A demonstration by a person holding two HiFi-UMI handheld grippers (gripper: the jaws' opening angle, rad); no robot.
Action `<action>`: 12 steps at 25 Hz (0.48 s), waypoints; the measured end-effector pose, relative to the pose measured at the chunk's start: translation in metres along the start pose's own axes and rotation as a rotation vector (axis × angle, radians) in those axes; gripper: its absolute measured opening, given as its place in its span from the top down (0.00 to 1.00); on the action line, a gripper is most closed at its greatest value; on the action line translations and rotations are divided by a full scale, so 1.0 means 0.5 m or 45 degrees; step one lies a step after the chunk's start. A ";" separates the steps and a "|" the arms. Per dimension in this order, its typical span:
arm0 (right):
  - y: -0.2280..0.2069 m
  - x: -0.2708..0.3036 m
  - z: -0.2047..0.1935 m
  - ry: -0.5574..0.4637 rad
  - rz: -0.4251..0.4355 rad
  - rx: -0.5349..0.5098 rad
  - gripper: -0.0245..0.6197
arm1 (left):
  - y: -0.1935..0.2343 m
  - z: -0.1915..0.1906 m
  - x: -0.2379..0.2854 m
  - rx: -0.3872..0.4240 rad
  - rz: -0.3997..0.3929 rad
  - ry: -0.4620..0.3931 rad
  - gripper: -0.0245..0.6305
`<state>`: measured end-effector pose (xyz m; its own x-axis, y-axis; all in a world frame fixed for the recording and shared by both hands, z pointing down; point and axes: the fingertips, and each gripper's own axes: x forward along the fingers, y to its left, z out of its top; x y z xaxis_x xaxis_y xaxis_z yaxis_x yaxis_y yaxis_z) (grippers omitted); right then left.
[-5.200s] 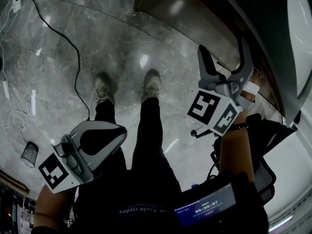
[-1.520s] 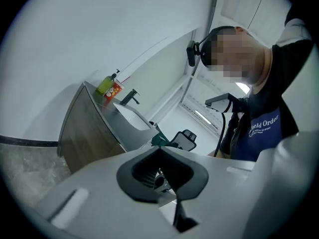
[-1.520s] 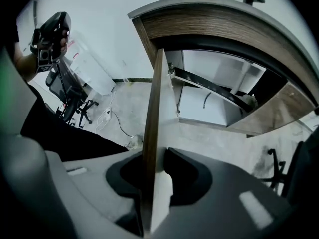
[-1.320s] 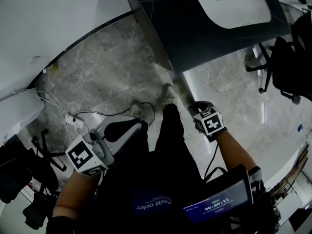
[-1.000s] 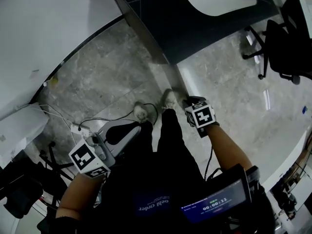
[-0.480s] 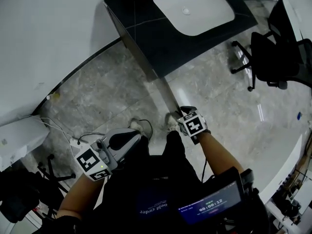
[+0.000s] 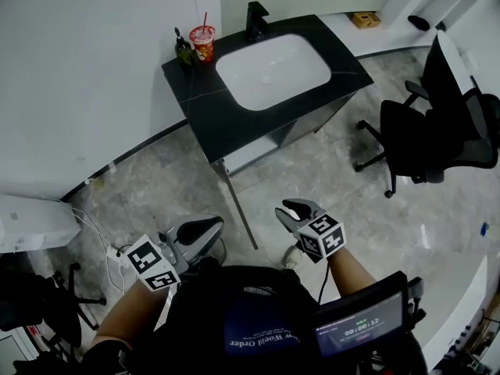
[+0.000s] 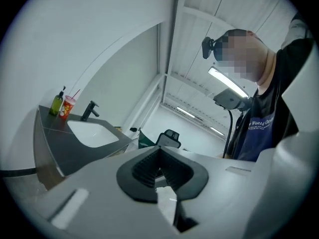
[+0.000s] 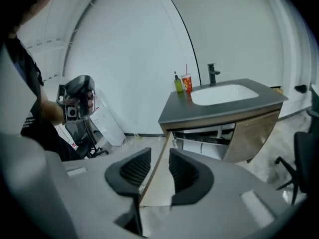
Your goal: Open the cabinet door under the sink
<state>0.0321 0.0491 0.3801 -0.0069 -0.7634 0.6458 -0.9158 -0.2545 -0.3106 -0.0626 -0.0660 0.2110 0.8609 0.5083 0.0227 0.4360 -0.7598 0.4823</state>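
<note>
The sink cabinet (image 7: 312, 123) has a black top and a white basin (image 7: 269, 59). Its left door (image 7: 238, 205) stands swung out towards me and is seen edge-on from above. In the right gripper view the tan door (image 9: 158, 183) shows through the gap between the jaws, and the cabinet's inside (image 9: 199, 139) is exposed. My right gripper (image 7: 291, 209) (image 9: 159, 159) hangs to the right of the door's edge, apart from it. Its jaws are slightly open with nothing held. My left gripper (image 7: 211, 223) (image 8: 159, 151) is shut and empty, to the left of the door.
A faucet (image 7: 255, 18), a red cup (image 7: 202, 41) and a green bottle (image 7: 183, 51) stand on the countertop. The cabinet's right door (image 9: 251, 133) is closed. A black office chair (image 7: 437, 139) stands to the right. A white box (image 7: 31, 223) and cables (image 7: 101, 233) lie at the left.
Both grippers have risen. The right gripper was by the door's free edge and is now clear of it. The head view has swung up, so the whole sink now shows.
</note>
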 end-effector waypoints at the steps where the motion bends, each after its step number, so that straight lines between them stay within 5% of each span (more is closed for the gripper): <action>1: -0.019 -0.047 0.002 -0.027 0.022 -0.019 0.78 | -0.030 0.000 0.041 -0.005 0.014 -0.028 0.96; 7: -0.119 -0.340 0.008 -0.181 0.136 -0.138 0.80 | -0.241 0.002 0.283 0.030 0.036 -0.148 0.96; 12: -0.155 -0.499 0.035 -0.268 0.149 -0.253 0.81 | -0.344 0.047 0.379 0.111 0.021 -0.205 0.96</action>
<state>0.1116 0.2488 0.2310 -0.0526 -0.8922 0.4486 -0.9745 -0.0523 -0.2183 0.0319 0.1516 0.1117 0.8959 0.4293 -0.1141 0.4365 -0.8034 0.4050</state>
